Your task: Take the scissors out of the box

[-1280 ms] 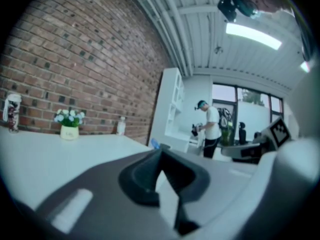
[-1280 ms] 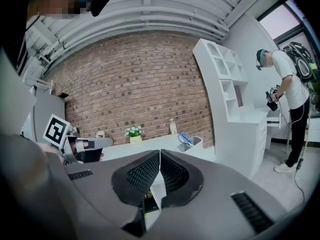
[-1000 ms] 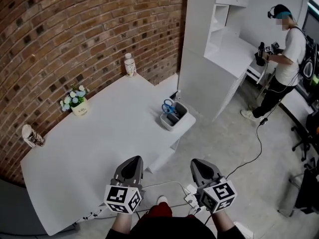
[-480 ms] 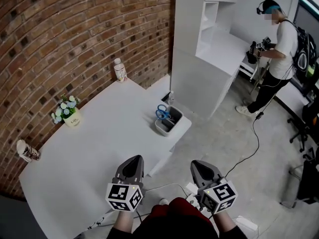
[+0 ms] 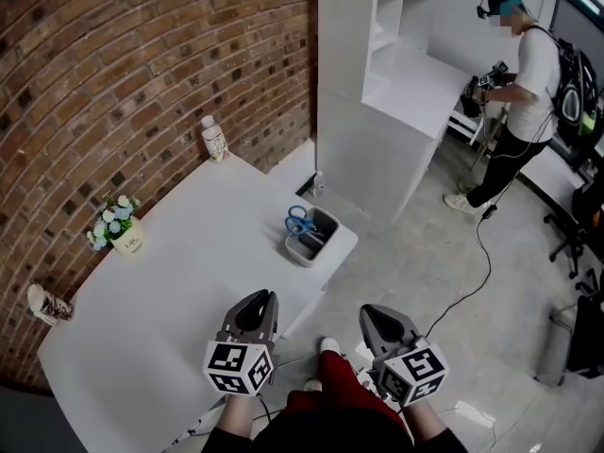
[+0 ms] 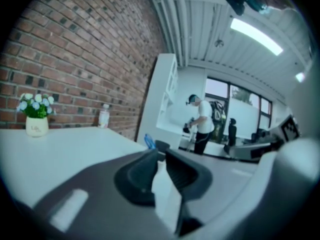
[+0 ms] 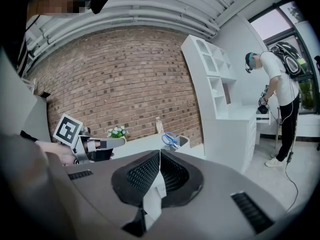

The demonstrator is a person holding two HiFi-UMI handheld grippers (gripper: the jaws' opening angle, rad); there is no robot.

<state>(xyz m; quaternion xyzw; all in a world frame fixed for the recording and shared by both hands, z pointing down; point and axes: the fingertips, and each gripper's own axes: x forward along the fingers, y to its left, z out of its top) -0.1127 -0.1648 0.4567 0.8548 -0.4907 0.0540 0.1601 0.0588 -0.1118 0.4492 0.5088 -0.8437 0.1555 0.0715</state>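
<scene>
Blue-handled scissors (image 5: 299, 221) stand upright in a small grey box (image 5: 316, 242) near the right edge of the white table (image 5: 179, 272). Both grippers hang well short of the box, at the table's near edge. My left gripper (image 5: 260, 297) is over the table corner. Its jaws have just been opening, and a narrow gap with nothing in it shows between them (image 6: 161, 154). My right gripper (image 5: 376, 311) is beside the table over the floor, jaws closed together and empty (image 7: 159, 153). In the right gripper view the scissors (image 7: 169, 139) and box (image 7: 182, 142) lie ahead.
A flower pot (image 5: 119, 232), a bottle (image 5: 214, 140) and a small patterned object (image 5: 47, 304) stand along the brick wall. A tall white shelf unit (image 5: 377, 102) rises behind the box. A person (image 5: 517, 92) stands at the far right, with cables (image 5: 477, 262) on the floor.
Both grippers have moved forward toward the table, and the box now sits lower and nearer in the head view. The left jaws have parted slightly.
</scene>
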